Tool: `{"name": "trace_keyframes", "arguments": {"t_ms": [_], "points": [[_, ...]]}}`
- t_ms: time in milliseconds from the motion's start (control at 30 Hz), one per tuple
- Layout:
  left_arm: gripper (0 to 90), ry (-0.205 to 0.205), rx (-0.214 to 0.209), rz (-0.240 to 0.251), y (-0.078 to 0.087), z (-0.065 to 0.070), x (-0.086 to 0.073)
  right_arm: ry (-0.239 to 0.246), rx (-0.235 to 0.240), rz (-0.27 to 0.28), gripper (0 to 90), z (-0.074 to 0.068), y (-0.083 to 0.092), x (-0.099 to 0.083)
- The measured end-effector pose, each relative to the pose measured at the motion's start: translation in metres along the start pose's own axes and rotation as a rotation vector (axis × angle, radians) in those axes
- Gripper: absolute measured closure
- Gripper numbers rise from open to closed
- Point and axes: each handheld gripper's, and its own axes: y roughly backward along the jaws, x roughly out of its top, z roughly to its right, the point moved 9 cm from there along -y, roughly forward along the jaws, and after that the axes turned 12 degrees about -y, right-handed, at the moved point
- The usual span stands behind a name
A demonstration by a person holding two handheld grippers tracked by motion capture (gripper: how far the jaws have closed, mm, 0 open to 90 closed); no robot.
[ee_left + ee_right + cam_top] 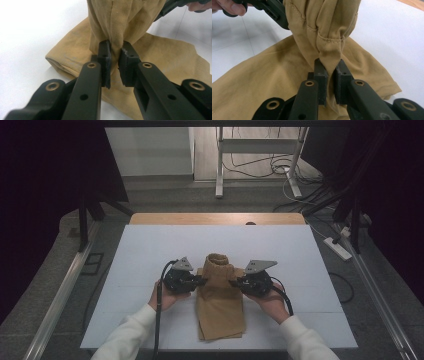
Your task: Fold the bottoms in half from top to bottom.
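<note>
— What am I holding?
— My left gripper (201, 280) and right gripper (234, 282) each pinch a fold of the tan cloth (219, 305), one from either side.
— Where is it?
— Its lifted end bunches between them; the rest lies on the white tabletop (140, 265), reaching toward the near edge.

A white table (150, 270) carries everything; a tan folded garment (220, 312) lies directly on it.
</note>
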Motion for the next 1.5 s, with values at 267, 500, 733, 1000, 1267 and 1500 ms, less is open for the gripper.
{"name": "trace_keyframes", "arguments": {"t_ms": [267,500,733,1000,1267,1500], "points": [[79.3,-0.003,-0.004,0.001,0.000,0.002,0.000,0.004,-0.002,0.000,82.2,-0.001,0.002,-0.002],[79.3,-0.013,-0.016,0.006,0.004,0.009,0.000,0.005,0.009,0.009,82.6,-0.005,0.008,-0.001],[77.8,-0.016,-0.027,-0.005,0.003,0.015,-0.005,0.021,0.015,-0.008,82.2,-0.010,0.009,-0.008],[75.1,-0.027,-0.038,-0.024,0.000,0.019,-0.010,0.021,0.019,-0.033,79.2,-0.011,0.008,-0.019],[73.2,-0.031,-0.041,-0.032,0.001,0.022,-0.014,0.031,0.023,-0.046,78.5,-0.014,0.008,-0.026],[57.3,-0.044,-0.063,-0.046,0.002,0.027,-0.020,0.034,0.026,-0.053,70.7,-0.017,0.011,-0.030]]}}
